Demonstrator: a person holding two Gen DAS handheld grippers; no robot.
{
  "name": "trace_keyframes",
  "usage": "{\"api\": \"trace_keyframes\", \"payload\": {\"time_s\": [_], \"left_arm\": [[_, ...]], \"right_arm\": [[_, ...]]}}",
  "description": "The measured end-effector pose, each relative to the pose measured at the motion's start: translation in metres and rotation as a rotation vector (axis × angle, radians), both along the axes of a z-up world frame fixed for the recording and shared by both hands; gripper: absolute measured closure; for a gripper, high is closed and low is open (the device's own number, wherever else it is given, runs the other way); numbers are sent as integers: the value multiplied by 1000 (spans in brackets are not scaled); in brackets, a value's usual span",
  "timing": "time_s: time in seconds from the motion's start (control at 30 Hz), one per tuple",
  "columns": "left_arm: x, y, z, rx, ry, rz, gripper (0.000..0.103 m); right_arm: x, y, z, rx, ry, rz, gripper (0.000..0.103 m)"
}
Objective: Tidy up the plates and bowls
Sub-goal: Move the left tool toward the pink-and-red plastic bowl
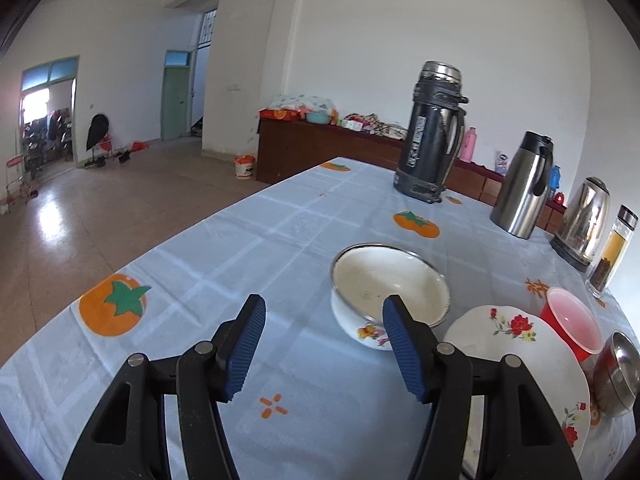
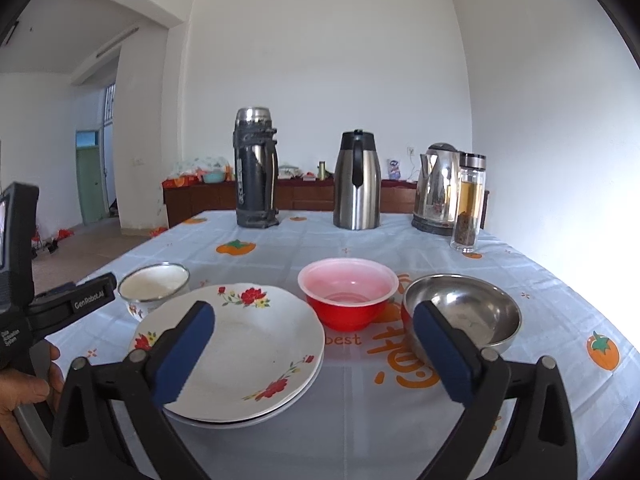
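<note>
A white enamel bowl (image 1: 390,284) with a flower print stands on the table just ahead of my open, empty left gripper (image 1: 324,312); its right finger overlaps the bowl's near rim in view. The bowl also shows in the right wrist view (image 2: 154,282). Stacked white floral plates (image 2: 244,344) lie before my open, empty right gripper (image 2: 314,318), and show in the left wrist view (image 1: 516,340). A red plastic bowl (image 2: 348,292) and a steel bowl (image 2: 464,312) stand to the right of the plates.
At the table's far side stand a black flask (image 2: 256,168), a steel jug (image 2: 357,180), an electric kettle (image 2: 438,188) and a glass tea bottle (image 2: 469,204). The table (image 2: 360,400) has a light blue cloth. The left gripper's body (image 2: 72,304) is at the left edge.
</note>
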State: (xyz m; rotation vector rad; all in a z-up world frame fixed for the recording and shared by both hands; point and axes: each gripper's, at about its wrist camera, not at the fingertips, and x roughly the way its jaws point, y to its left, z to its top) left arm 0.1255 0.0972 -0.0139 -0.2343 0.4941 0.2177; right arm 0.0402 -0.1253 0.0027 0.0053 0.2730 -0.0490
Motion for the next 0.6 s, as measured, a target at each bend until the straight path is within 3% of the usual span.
{"api": "trace_keyframes", "payload": {"time_s": [0.13, 0.3, 0.43, 0.6], "left_arm": [[-1, 10, -6, -42, 28, 11, 40], [-1, 7, -5, -23, 32, 6, 40], [0, 10, -7, -26, 54, -5, 40], [2, 17, -11, -61, 73, 5, 40]], "right_arm": [[3, 1, -1, -1, 21, 18, 26], [3, 3, -1, -1, 31, 39, 34], [11, 1, -3, 17, 77, 63, 47], [12, -5, -5, 47, 92, 51, 49]]}}
